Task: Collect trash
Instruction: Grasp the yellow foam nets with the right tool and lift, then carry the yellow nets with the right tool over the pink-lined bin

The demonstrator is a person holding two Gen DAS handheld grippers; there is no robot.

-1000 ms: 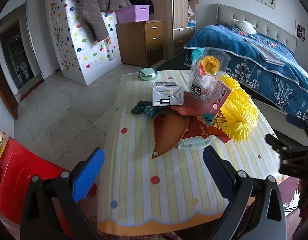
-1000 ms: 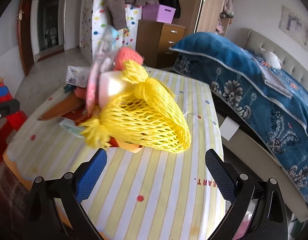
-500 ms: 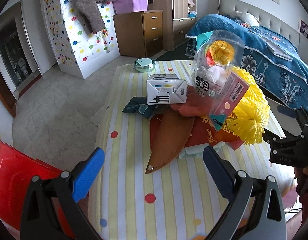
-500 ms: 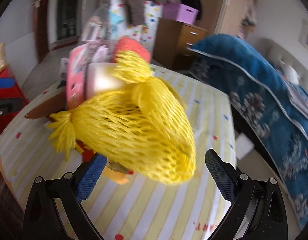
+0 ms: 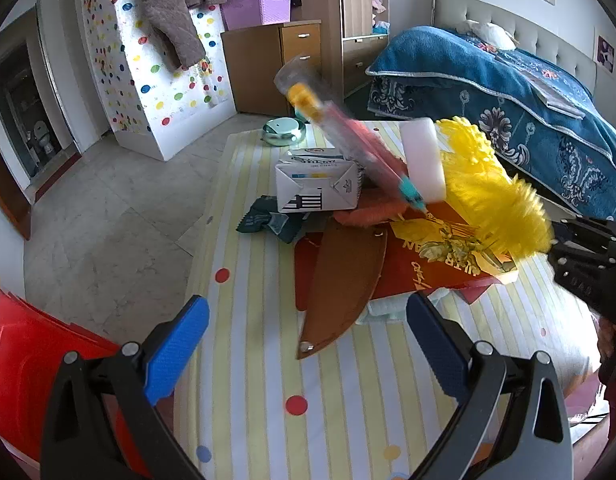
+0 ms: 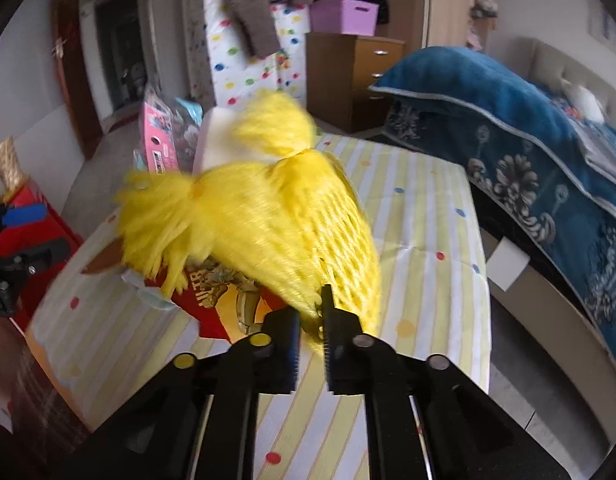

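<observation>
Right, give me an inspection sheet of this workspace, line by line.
Surface: striped dotted tablecloth, trash piled mid-table.
Job's things: yellow foam net, white carton, red flyer, brown sheath, dark wrapper.
Clutter: round metal tin at far edge.
Grippers: left gripper open, empty; right gripper shut on the net.
Cables: nothing seen.
Surroundings: red bin at left, blue bed, wooden drawers.

My table (image 5: 244,320) wears a yellow-and-white striped cloth with coloured dots. Lying on it: a white carton (image 5: 316,184), a dark green wrapper (image 5: 268,222) beside it, a red printed packet (image 5: 427,256), a brown leather sheath (image 5: 339,280) across that packet, and a round metallic tin (image 5: 284,131) at the far edge.
</observation>
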